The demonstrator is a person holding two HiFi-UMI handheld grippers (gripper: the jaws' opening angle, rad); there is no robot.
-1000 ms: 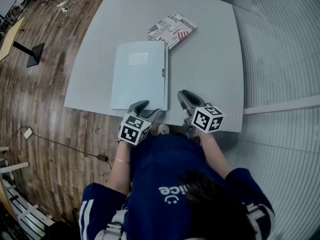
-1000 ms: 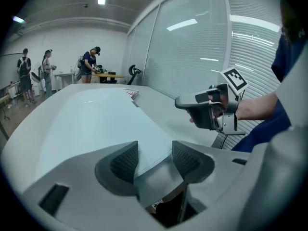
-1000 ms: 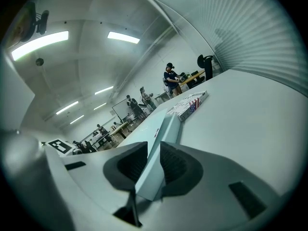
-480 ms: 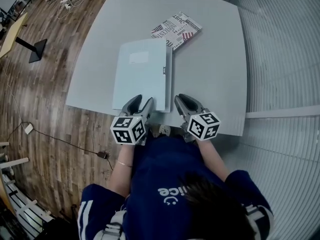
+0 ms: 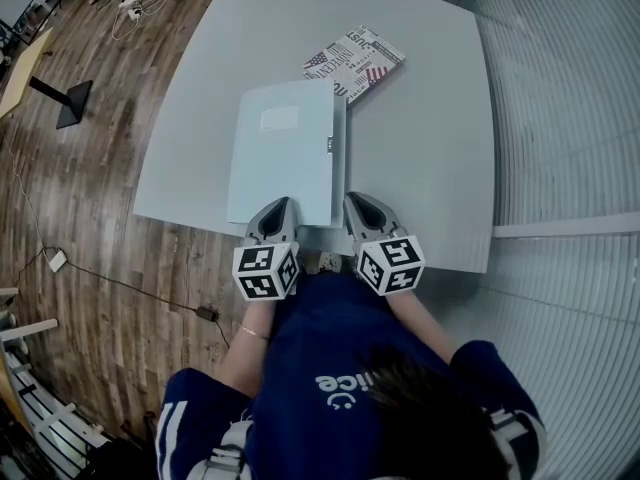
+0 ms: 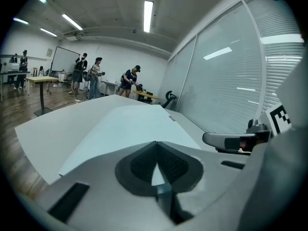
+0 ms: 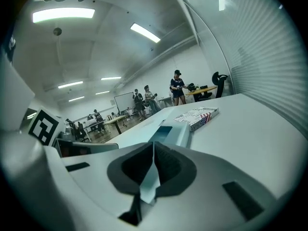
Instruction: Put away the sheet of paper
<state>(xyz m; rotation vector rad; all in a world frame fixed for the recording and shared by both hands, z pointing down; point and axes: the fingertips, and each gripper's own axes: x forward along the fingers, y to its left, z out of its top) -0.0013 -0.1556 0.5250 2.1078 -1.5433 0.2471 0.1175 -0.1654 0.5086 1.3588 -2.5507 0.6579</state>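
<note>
Pale blue folder [image 5: 282, 153] is lying flat on the grey table [image 5: 430, 118], long side running away from the person, near short edge just inside the table's front edge. White label patch is showing on its top face, small tab on its right edge. A lower layer is sticking out slightly along the right side.

Left gripper [image 5: 273, 206] is sitting at the folder's near edge, left of middle. Its jaws have just been closing and are now pressed together, with a pale sliver of the folder edge showing between the pads in the left gripper view.

Right gripper [image 5: 354, 204] is sitting at the folder's near right corner. Its jaws have just been closing too and are now pinching a pale blue strip of the folder; the right gripper view shows that strip running down between the pads. Both grippers are pointing away from the person, side by side, marker cubes [image 5: 266, 271] facing up.

Sheet of paper is not showing as a separate thing; cannot tell whether it is lying inside the folder.

Printed box [image 5: 355, 60] with flag and text pattern is lying beyond the folder's far right corner, angled, touching or just beside it. Wooden floor [image 5: 90, 168] is surrounding the table. People [image 6: 96, 78] are standing far back in the room.
</note>
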